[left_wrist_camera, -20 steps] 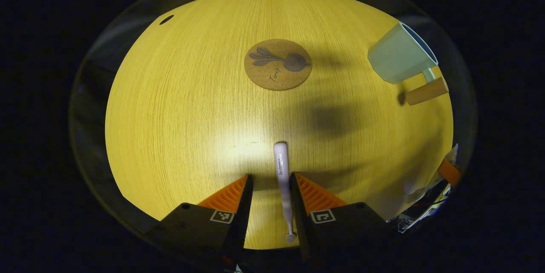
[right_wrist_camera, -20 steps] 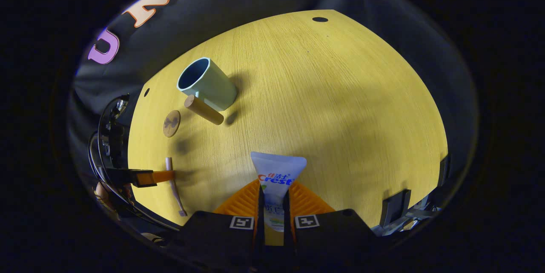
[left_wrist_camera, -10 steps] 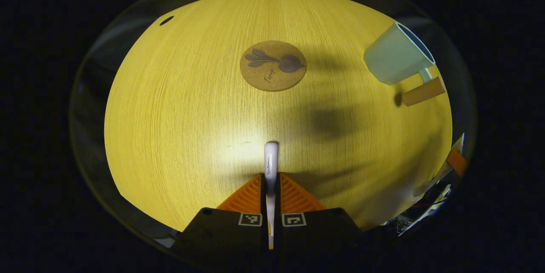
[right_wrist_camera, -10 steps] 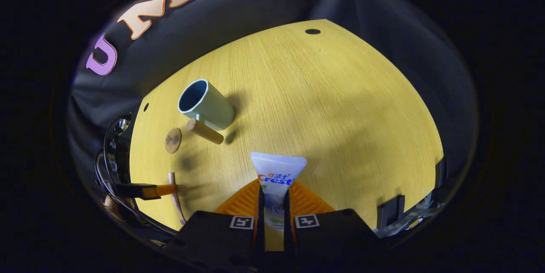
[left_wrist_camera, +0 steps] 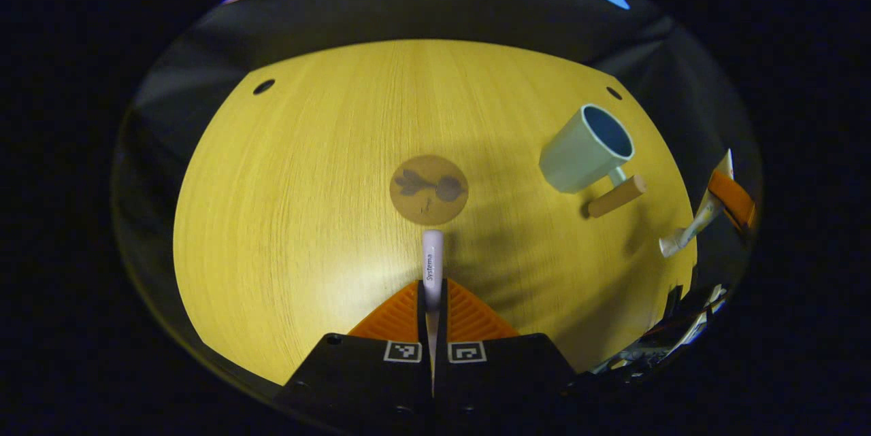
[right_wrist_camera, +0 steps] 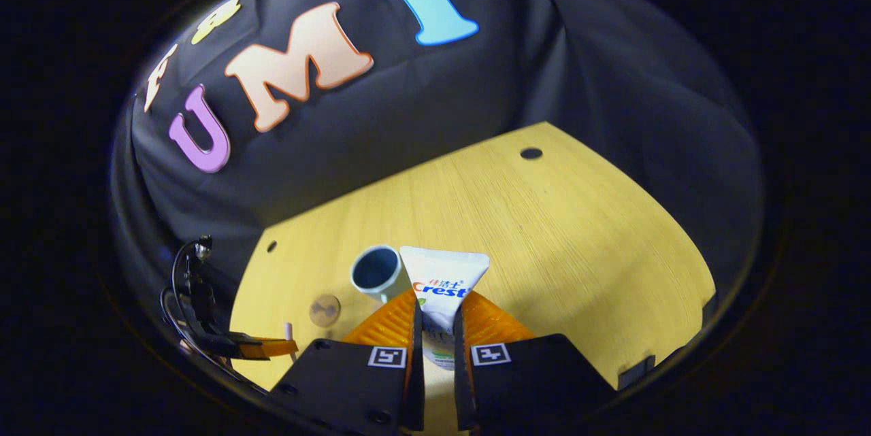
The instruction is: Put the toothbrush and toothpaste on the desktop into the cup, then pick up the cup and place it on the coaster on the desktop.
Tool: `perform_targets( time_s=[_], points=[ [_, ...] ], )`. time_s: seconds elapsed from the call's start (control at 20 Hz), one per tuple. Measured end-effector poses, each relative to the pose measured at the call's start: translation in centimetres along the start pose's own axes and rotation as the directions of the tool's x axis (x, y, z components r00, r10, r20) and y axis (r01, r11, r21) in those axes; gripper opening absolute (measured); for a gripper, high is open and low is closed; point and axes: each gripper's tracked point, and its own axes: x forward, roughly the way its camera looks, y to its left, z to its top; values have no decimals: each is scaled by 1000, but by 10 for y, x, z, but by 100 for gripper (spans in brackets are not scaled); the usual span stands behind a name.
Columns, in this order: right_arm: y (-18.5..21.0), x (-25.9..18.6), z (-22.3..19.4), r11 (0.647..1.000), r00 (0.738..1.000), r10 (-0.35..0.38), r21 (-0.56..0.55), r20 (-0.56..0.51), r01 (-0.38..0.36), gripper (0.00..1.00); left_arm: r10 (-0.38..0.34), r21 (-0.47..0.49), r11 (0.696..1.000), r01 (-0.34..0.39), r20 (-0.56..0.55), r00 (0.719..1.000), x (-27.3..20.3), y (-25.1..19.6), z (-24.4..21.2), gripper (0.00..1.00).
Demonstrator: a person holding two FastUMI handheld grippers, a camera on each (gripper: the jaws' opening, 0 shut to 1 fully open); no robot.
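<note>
The left gripper (left_wrist_camera: 433,286) has its jaws clamped on the slim white plastic toothbrush (left_wrist_camera: 432,260), stiff and light. The right gripper (right_wrist_camera: 435,317) pinches the soft white toothpaste tube (right_wrist_camera: 442,279), likely squashy, just before the pale-green mug (right_wrist_camera: 378,271) on the desk (right_wrist_camera: 558,245).

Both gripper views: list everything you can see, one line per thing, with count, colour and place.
toothbrush: one, white, clamped between the left gripper's fingers, handle end pointing toward the coaster.
toothpaste: one tube, white with print, clamped between the right gripper's fingers.
cup: one, pale green, dark blue inside, wooden handle, standing on the desktop to the right of the coaster in the left gripper view; empty.
coaster: one, round, brown cork with a dark plant drawing, mid-desktop.
desktop: one, yellow wood grain, small dark holes near its corners.
left gripper: one, closed on the toothbrush.
right gripper: one, closed on the toothpaste.
</note>
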Motion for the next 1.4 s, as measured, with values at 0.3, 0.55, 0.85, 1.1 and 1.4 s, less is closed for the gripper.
perform_targets(
  time_s=[0.3, 0.55, 0.85, 1.1, 1.4],
  points=[
    [53, 10, 78, 992, 970, 117, 12, 215, -122, 20, -93, 99, 993, 69, 263, 960, -16, -16, 82, 0],
    [81, 54, 57, 988, 960, 154, -44, 234, -148, 20, -186, 117, 982, 148, 478, 858, -33, -32, 145, 0],
    [93, 86, 15, 981, 975, 163, -135, 149, -143, 20, -299, 193, 954, 230, 673, 677, -69, -64, 208, 0],
    [90, 94, -6, 974, 980, 160, -178, 117, -137, 20, -343, 205, 935, 291, 735, 585, -85, -87, 230, 0],
    [90, 72, 6, 981, 968, 185, -99, 168, -170, 67, -357, 208, 926, 315, 753, 553, -79, -100, 237, 0]
  ],
)
